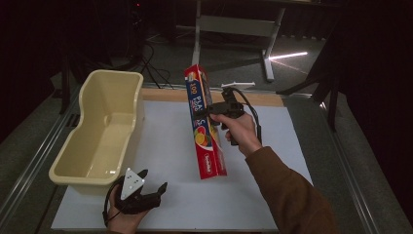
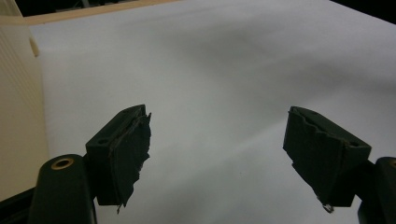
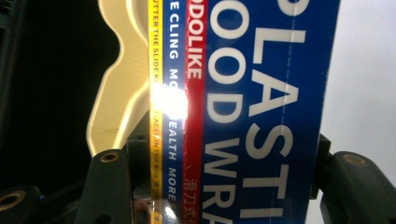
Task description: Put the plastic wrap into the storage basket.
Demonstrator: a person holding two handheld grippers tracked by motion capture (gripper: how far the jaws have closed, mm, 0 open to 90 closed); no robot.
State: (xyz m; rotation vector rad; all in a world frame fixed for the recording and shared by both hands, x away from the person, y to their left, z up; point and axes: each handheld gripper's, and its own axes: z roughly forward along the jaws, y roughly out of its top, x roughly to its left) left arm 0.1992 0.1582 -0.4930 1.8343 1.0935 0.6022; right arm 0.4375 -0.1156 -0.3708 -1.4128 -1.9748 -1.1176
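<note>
A long red and blue plastic wrap box [image 1: 204, 124] hangs tilted over the middle of the white board [image 1: 263, 204], its far end raised. My right gripper [image 1: 210, 111] is shut on it near its upper half, held by a hand in a brown sleeve. In the right gripper view the box [image 3: 243, 107] sits clamped between the two black jaws. My left gripper [image 1: 152, 181] rests low at the board's front left, jaws wide apart. Its fingers [image 2: 123, 154] show nothing between them, just the white board [image 2: 215, 70].
A cream plastic tub [image 1: 100, 131] stands along the board's left side, hollow and open on top; its wall [image 2: 18, 102] shows beside the left gripper and its rim [image 3: 116, 88] behind the box. A wooden strip [image 1: 263, 99] edges the board's far side. Table legs stand beyond.
</note>
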